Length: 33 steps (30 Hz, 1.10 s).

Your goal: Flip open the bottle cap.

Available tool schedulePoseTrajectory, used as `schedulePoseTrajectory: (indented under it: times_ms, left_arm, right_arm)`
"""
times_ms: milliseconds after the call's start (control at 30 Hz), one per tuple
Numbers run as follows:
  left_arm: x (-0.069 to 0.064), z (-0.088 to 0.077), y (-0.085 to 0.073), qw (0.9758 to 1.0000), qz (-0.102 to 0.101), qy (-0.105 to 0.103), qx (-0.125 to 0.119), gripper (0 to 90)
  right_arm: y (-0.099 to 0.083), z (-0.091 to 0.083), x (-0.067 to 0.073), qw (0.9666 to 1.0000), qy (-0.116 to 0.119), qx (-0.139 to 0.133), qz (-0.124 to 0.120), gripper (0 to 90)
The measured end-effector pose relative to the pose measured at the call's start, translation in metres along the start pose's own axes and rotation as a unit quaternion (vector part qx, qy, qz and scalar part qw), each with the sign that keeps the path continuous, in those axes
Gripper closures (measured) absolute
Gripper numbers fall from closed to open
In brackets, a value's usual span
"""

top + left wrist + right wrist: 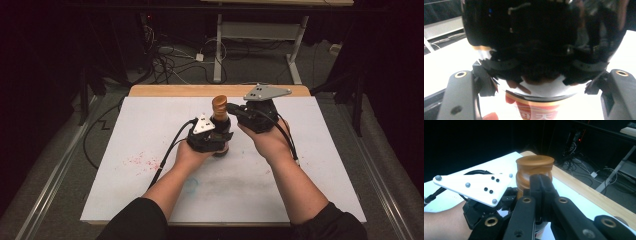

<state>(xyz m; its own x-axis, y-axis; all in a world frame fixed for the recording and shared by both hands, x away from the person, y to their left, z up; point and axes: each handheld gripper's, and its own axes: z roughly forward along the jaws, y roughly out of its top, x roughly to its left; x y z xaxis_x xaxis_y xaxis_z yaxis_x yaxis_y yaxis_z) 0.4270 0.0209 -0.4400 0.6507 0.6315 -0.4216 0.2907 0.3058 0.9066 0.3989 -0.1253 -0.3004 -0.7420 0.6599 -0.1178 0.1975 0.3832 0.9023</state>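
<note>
One dark glass bottle [220, 131] with a red-and-white label and a brown ribbed cap [219, 103] stands upright at the middle of the high view, on the white table mat [150, 135]. My left gripper [216, 138] pinches the bottle's body from the lower left, its jaws pressed against the glass just above the label, as the left gripper view shows [544, 50]. My right gripper [541, 185] comes in from the right at cap height; its jaws are pressed together, their tips touching the cap's near side [534, 170] rather than straddling it. I judge the bottle secured and the cap still seated: opening has not begun. What remains is to spread the right jaws, take the cap, and twist it off.
</note>
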Motion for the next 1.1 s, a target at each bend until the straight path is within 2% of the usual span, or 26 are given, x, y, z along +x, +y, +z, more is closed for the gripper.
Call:
schedulePoseTrajectory:
  times_ms: [800,933,1100]
  left_arm:
    - [0.0,0.0,0.0,1.0,-0.001,-0.002,-0.002,28.8]
    - [-0.001,-0.001,-0.001,1.0,0.003,-0.002,-0.001,28.8]
    - [0.0,-0.001,0.0,1.0,-0.003,-0.002,-0.002,28.8]
  right_arm:
    - [0.018,0.002,0.002,0.9999,0.0,-0.014,-0.01,90.0]
    - [0.025,0.007,0.005,0.9997,0.002,-0.02,-0.014,90.0]
    - [0.037,0.023,0.014,0.9996,0.008,-0.015,-0.021,90.0]
